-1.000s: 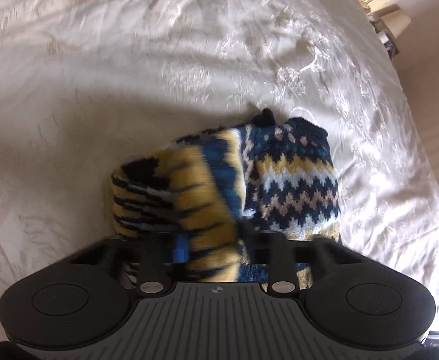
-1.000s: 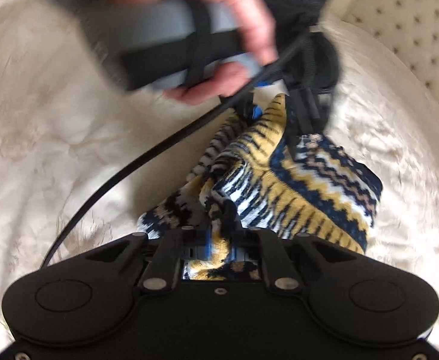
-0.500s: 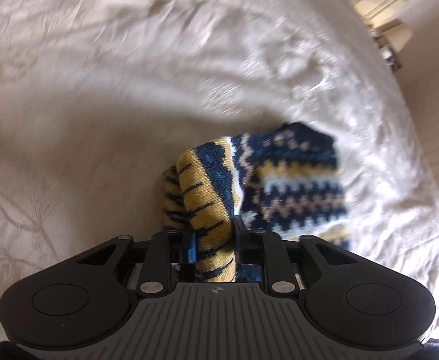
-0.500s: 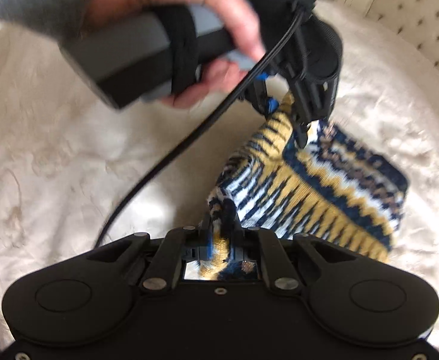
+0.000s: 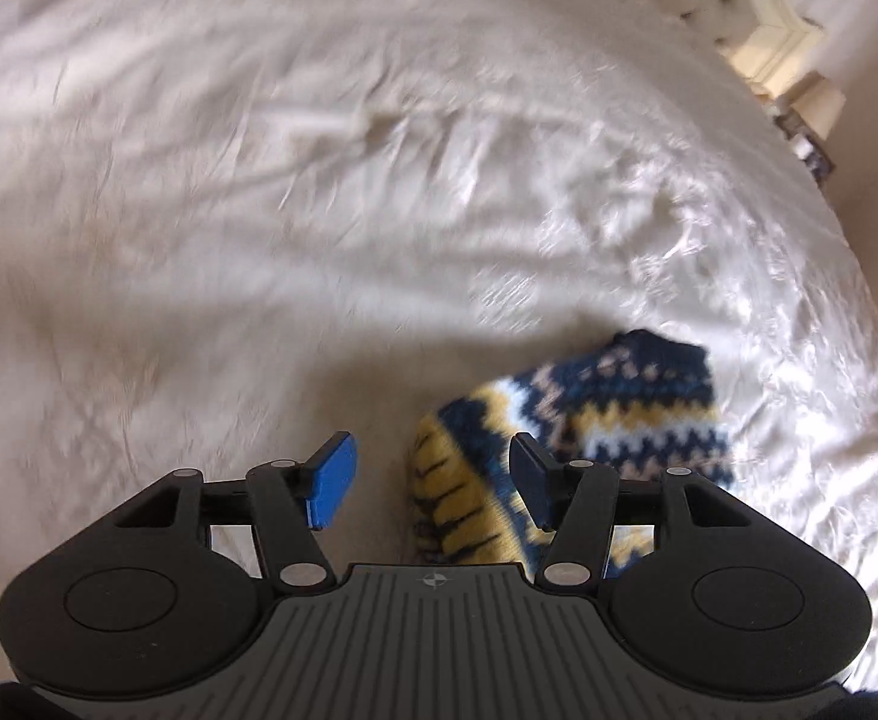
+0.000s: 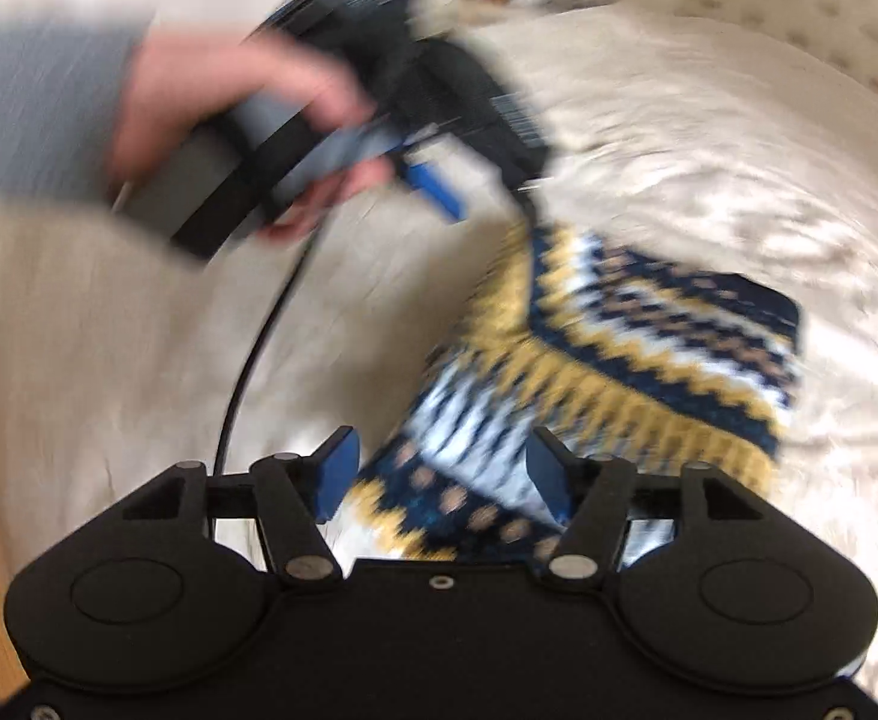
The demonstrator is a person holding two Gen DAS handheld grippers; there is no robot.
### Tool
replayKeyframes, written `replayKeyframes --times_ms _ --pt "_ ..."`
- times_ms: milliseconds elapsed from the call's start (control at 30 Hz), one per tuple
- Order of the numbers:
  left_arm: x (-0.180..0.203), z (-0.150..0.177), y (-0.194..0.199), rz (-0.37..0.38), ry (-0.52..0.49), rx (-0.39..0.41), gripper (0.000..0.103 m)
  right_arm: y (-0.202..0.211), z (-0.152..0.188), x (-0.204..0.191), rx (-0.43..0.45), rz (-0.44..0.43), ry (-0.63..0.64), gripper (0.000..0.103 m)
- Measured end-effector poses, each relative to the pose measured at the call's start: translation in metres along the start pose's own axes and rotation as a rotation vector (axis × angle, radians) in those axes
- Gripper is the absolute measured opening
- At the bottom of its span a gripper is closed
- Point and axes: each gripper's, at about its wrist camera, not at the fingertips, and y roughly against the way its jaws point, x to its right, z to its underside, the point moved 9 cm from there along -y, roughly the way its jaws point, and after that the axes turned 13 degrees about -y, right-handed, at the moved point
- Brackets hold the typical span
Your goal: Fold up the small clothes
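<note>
Knitted garment [image 5: 589, 420] lies between spread hand-held grippers.

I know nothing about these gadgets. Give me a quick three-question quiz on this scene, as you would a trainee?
1. True or false: the left gripper is clamped on the knitted garment.
2. The garment lies on: A) a wooden floor B) a cream bedspread C) a metal tray
3. Fill in: the right gripper has its jaws ____.

Key: 1 false; both grippers are open, garment between the fingers. 2 B. 3 open.
</note>
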Motion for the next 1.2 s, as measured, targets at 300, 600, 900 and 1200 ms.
replayKeyframes --times_ms 300,600,900,1200 --pt "0.050 0.020 -0.029 0.008 -0.229 -0.039 0.055 -0.025 0.015 0.102 -0.091 0.213 -0.366 0.072" --pt "0.017 0.048 -0.040 0.040 -0.032 -0.090 0.064 -0.032 0.045 0.142 -0.125 0.142 -0.551 0.081" --pt "0.005 0.057 -0.069 0.128 0.112 -0.153 0.101 -0.057 0.048 0.173 -0.127 -0.058 -0.799 0.094" --pt "0.038 0.023 -0.107 0.160 -0.044 -0.175 0.102 -0.089 0.032 0.167 -0.125 -0.135 -0.781 0.103"
